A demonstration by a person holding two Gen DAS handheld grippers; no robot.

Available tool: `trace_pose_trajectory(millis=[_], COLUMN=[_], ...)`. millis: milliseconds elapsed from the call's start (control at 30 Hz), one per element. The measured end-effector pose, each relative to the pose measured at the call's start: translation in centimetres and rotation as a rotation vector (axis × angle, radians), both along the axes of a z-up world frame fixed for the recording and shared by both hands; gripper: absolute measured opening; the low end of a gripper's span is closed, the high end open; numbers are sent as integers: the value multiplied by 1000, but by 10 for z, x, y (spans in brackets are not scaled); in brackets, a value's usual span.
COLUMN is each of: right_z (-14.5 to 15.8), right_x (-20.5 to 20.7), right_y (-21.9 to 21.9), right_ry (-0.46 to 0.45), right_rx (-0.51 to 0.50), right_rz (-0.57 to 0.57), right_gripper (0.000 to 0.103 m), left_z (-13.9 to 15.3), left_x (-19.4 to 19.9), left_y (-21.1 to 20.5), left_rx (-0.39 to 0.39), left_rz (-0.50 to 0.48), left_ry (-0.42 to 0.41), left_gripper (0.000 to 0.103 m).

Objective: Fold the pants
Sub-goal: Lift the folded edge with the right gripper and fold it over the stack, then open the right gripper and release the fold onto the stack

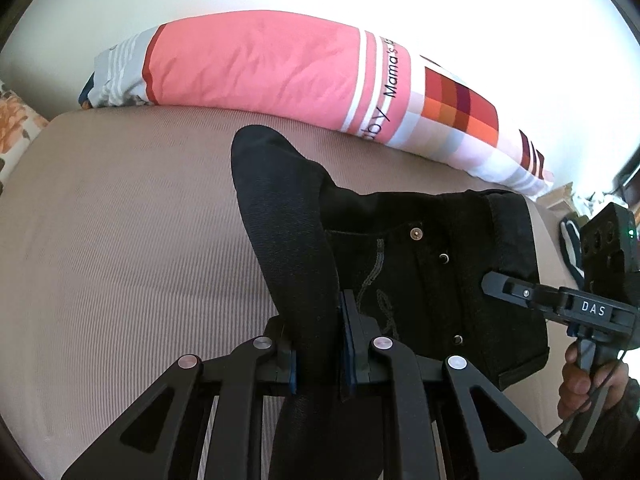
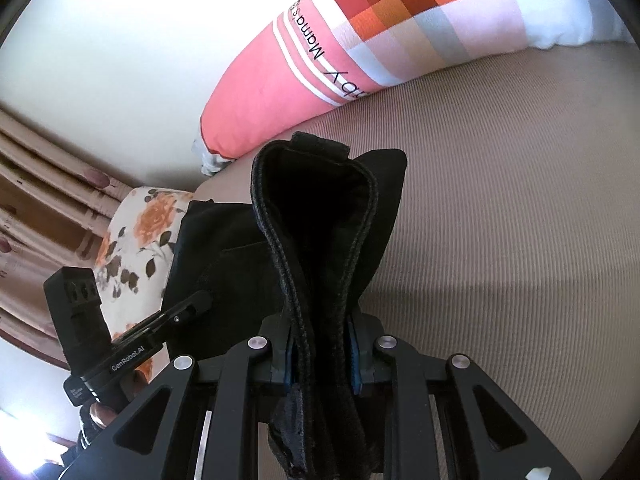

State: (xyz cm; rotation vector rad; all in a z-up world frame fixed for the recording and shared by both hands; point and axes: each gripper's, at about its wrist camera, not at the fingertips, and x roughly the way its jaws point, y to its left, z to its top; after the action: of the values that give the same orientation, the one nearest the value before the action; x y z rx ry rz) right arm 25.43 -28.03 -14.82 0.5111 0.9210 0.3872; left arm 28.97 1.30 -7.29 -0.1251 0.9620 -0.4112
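My left gripper (image 1: 318,354) and right gripper (image 2: 322,354) each pinch black pants (image 1: 420,264) narrowly between 2 fingers; 1 pillow (image 1: 260,60) lies beyond.

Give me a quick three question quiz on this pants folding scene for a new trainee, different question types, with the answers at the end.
1. True or false: the left gripper is shut on a fold of the black pants.
2. Multiple choice: the long pink pillow lies A) on the pants, B) along the far edge of the beige bedsheet, beyond the pants, C) in the right gripper.
3. Fill in: the right gripper grips the pants at a thick stitched ____.

Key: 1 true; 2 B; 3 edge, though the view cannot settle whether it is waistband or hem.
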Motion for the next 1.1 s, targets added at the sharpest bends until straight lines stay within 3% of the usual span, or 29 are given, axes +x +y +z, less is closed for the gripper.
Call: trace_pose_trajectory(millis=[167, 300, 467, 533, 767, 833, 1100], right_z=[-3, -19, -34, -36, -30, -26, -8], right_x=[14, 22, 19, 15, -5, -15, -81], right_y=[-3, -3, -3, -6, -7, -6, -3], right_ry=[-7, 17, 23, 27, 29, 18, -71], right_rx=[-44, -167, -268, -282, -325, -344, -326], right_rz=[-9, -46, -74, -94, -129, -149, -241], right_gripper=[20, 24, 41, 49, 55, 59, 62], left_z=[-12, -37, -57, -58, -51, -46, -22], left_x=[17, 27, 29, 28, 4, -7, -70], left_y=[-4, -1, 7, 6, 4, 7, 13], left_rx=[20, 69, 72, 91, 199, 215, 271], left_rz=[-2, 25, 52, 60, 106, 124, 173], left_ry=[-21, 16, 43, 35, -8, -22, -106], left_gripper=[17, 19, 42, 47, 65, 66, 68])
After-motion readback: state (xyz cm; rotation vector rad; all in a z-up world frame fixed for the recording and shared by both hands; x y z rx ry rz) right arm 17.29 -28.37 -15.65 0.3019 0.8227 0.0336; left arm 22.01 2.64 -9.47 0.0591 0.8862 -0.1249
